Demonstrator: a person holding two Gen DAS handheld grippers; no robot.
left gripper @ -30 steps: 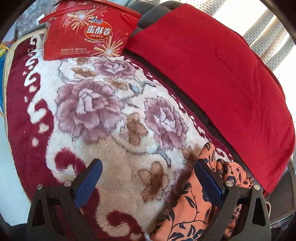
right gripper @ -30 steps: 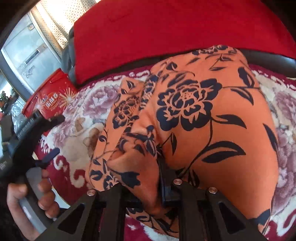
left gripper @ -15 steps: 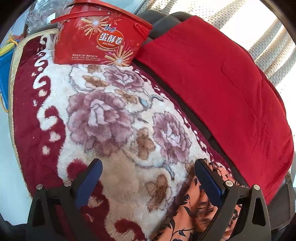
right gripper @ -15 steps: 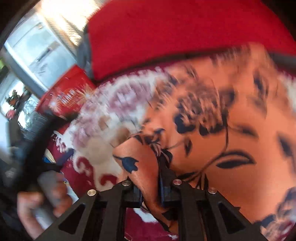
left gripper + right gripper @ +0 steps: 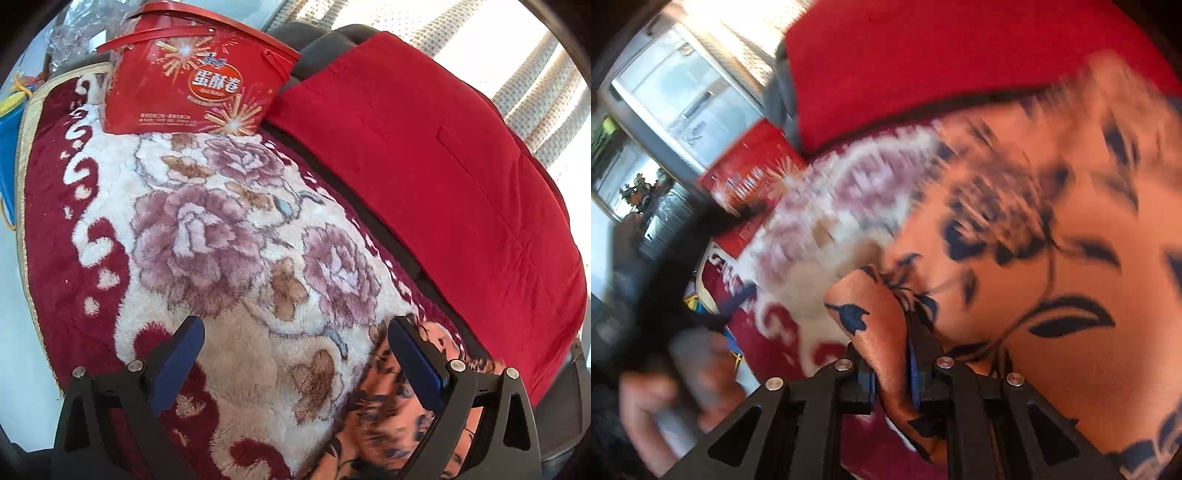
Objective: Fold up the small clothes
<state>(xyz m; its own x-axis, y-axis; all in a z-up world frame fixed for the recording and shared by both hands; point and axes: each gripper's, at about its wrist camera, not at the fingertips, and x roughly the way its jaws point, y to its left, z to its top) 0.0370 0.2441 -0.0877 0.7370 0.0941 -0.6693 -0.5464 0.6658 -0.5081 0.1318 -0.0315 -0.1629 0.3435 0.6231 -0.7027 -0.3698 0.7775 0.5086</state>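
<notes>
Two grippers: both in view, each seen from its own wrist camera.
Right gripper (image 5: pixel 892 373): jaws clenched on a bunched fold of the orange floral garment (image 5: pixel 1052 302), the cloth pinched between the blue pads.
Left gripper (image 5: pixel 295 354): jaws spread wide with nothing between them, hovering above the plush blanket (image 5: pixel 229 258); its right finger (image 5: pixel 417 365) stands in front of the garment's edge.
Garment, place: lying on the blanket toward the right side, close to the red cushion (image 5: pixel 424 166); in the left wrist view only its corner (image 5: pixel 388 413) shows, at the bottom right, blurred.
Garment, look: orange with dark blue flowers and leaves; it fills most of the right wrist view and hides the blanket beneath it.
Blanket: cream centre with mauve roses, deep red border with white scrolls.
Red tin (image 5: pixel 192 81): stands at the far end of the blanket, a carrying handle folded over its top, beside the cushion's corner.
Person's hand (image 5: pixel 676 398): wrapped around the left gripper's handle at the lower left of the right wrist view, smeared by motion.
Background: dotted curtain (image 5: pixel 480 48) behind the cushion; a glass-fronted cabinet (image 5: pixel 683 96) at the far left, too blurred to read.
</notes>
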